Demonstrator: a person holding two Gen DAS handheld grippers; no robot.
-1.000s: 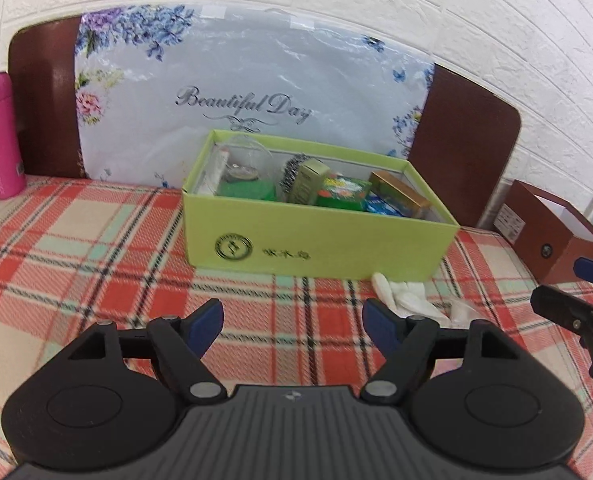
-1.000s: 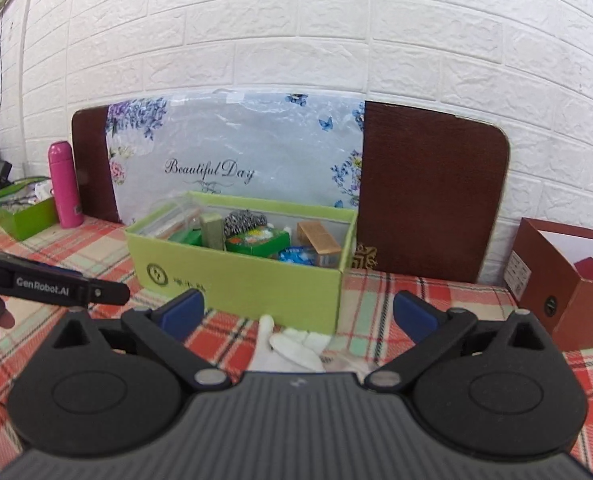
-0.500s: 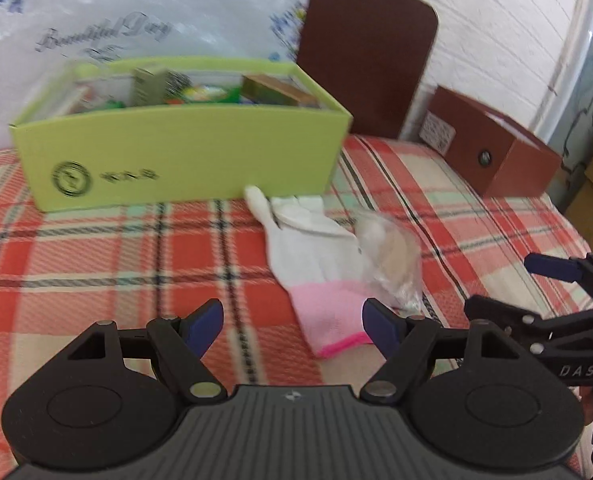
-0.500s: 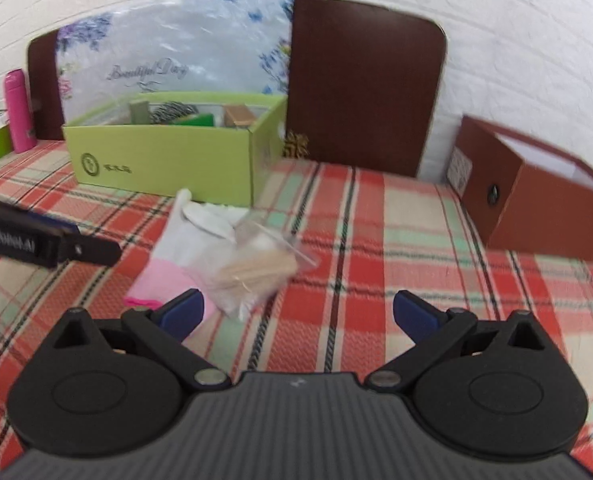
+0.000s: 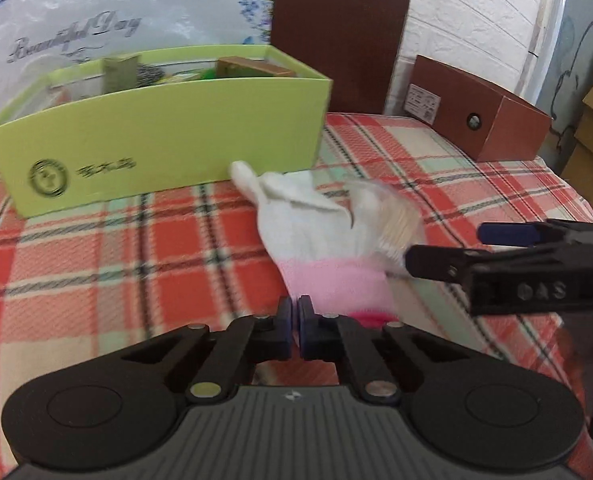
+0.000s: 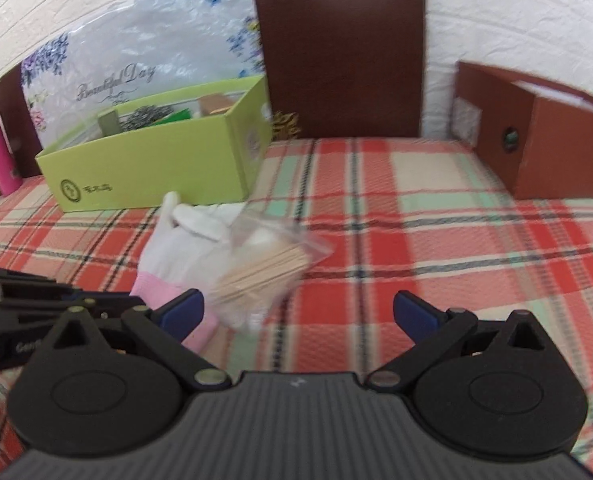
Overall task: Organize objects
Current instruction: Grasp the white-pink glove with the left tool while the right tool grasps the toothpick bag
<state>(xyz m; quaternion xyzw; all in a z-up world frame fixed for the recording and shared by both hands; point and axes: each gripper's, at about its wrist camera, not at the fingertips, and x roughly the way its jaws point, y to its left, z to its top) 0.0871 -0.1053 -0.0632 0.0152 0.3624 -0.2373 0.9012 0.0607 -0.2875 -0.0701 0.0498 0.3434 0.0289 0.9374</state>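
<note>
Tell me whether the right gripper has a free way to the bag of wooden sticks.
Probably yes. The right gripper is open, and the bag of wooden sticks lies just ahead on the glove, uncovered; the left gripper is shut beside it.

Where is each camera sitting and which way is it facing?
Left wrist: on the left gripper, jaws shut at the pink cuff of the glove; faces the green box; right gripper's side at right.
Right wrist: on the right gripper, jaws open; faces the bag of sticks; left gripper at left.
Shared: glove, green box, brown box, checked cloth.
</note>
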